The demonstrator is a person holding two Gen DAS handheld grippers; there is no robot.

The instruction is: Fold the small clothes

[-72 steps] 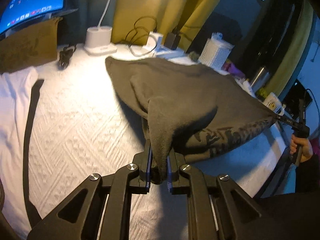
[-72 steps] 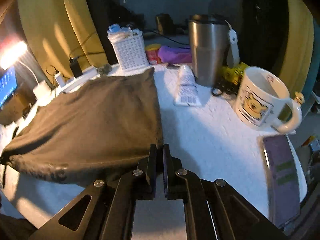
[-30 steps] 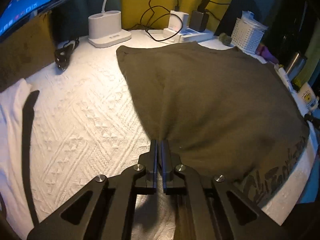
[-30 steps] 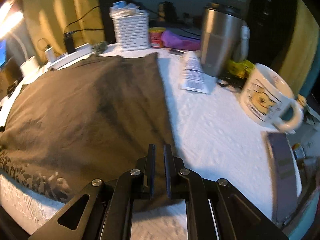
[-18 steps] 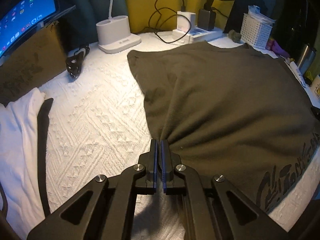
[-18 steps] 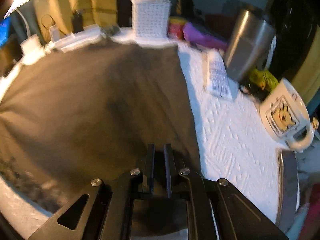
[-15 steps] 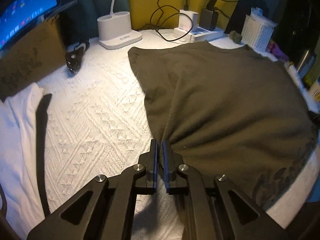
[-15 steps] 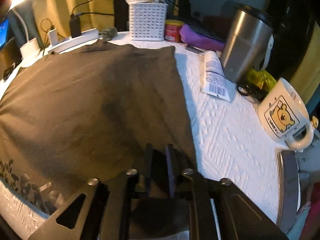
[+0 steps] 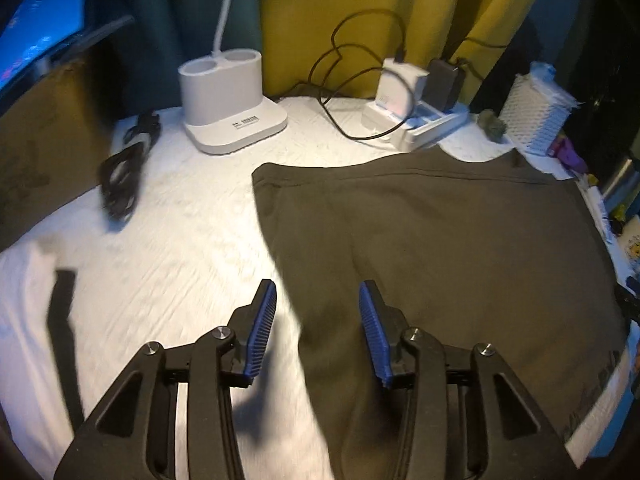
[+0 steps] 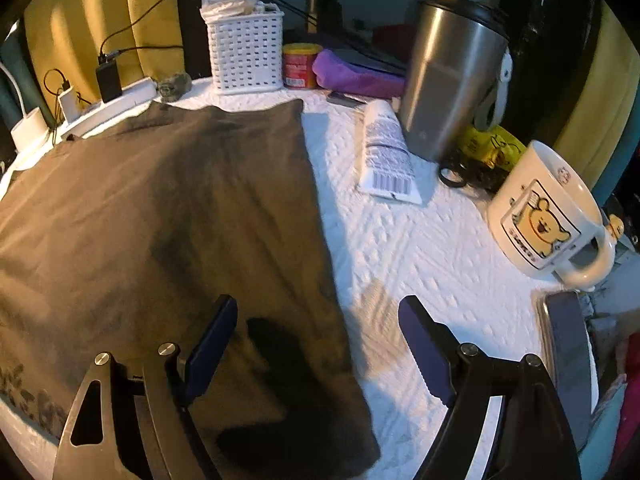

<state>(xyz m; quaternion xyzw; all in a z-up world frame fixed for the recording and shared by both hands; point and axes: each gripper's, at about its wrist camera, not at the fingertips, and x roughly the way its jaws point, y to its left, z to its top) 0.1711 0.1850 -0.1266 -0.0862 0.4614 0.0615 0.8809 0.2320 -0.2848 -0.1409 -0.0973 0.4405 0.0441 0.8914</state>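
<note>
Olive garment point(image 9: 440, 240) lies flat on white textured cover point(image 9: 168, 240), mug point(image 10: 540, 220) at its 3 o'clock. Left gripper point(image 9: 318, 330) and right gripper point(image 10: 316, 344) just opened, released, nothing pinched. 1 fold apparently laid; further folds left.

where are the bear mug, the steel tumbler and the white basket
bear mug point(image 10: 540, 224), right wrist view, printed side
steel tumbler point(image 10: 448, 92), right wrist view, metal body
white basket point(image 10: 246, 54), right wrist view, front wall
</note>
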